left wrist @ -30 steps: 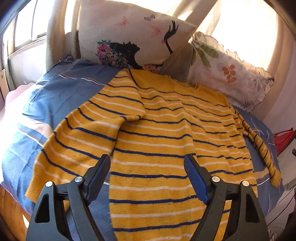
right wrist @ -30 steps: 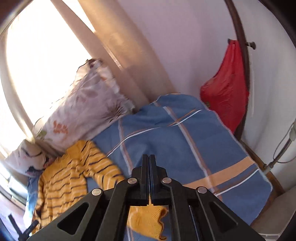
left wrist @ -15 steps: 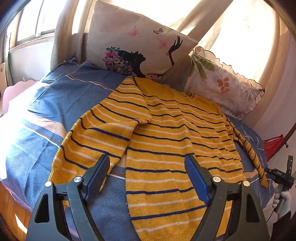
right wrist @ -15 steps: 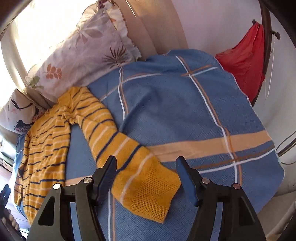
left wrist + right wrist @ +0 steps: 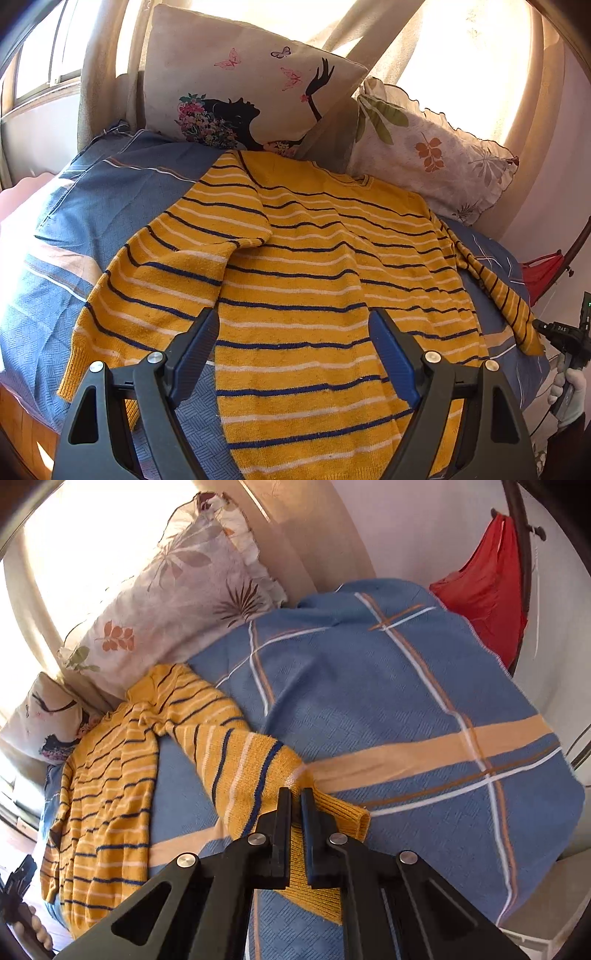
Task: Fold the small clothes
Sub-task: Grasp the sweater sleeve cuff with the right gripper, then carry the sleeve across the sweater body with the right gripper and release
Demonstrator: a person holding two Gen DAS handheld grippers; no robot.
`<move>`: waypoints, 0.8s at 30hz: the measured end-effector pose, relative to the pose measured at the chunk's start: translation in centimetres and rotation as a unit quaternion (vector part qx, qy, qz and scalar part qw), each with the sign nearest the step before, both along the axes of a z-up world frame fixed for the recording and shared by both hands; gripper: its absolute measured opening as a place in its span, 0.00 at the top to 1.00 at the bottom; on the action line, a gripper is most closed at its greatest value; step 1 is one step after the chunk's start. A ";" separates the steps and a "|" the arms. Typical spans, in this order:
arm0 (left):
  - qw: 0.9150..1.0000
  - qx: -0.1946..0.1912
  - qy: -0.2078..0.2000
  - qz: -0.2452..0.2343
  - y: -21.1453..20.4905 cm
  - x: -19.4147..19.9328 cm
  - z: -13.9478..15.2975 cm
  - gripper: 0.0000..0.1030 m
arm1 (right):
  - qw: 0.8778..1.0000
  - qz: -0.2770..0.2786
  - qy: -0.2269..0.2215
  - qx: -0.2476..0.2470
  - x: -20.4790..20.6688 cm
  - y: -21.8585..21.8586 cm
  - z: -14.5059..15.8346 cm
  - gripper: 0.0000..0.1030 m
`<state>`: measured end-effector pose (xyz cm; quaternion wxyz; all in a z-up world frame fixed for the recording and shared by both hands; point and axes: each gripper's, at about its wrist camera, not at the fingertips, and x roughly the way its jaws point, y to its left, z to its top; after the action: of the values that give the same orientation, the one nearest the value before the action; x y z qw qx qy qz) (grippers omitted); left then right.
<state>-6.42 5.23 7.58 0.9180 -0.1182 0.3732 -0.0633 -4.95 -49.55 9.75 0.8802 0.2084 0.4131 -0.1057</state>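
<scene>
A yellow sweater (image 5: 314, 280) with blue and white stripes lies flat on the blue plaid bedcover (image 5: 92, 206), collar toward the pillows. My left gripper (image 5: 295, 325) is open and empty, hovering above the sweater's lower body. One sleeve (image 5: 155, 284) lies folded down at the left. The other sleeve (image 5: 236, 760) stretches out to the right. My right gripper (image 5: 295, 797) is shut on that sleeve's cuff (image 5: 340, 816). The sweater's body also shows in the right wrist view (image 5: 107, 786).
Two pillows lean at the head of the bed: one with a butterfly print (image 5: 240, 96), one with a leaf print (image 5: 432, 158). A red bag (image 5: 484, 590) hangs on a rack by the wall. The bed's right edge (image 5: 546, 812) drops off near a white ledge.
My right gripper opened over the right sleeve's cuff, then closed on it. My left gripper drew back a little and stayed open above the sweater.
</scene>
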 end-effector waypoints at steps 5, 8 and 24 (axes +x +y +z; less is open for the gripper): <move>1.000 -0.003 -0.006 0.016 1.1 0.0 0.5 0.20 | 0.990 -0.121 -0.001 -0.071 1.1 -5.9 3.0 0.96; 0.999 -0.012 -0.011 0.031 2.3 -0.1 0.8 0.20 | 0.984 -0.161 -0.001 -0.079 2.1 -8.3 4.9 0.99; 0.996 -0.044 -0.014 0.072 7.9 -0.7 0.2 0.20 | 0.978 -0.089 0.009 0.188 0.9 -3.8 -1.5 0.40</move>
<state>-7.08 13.10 7.82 0.9192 -0.1840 0.3477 -0.0146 -4.06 -53.39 8.30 0.8089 0.4048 0.4131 -0.1055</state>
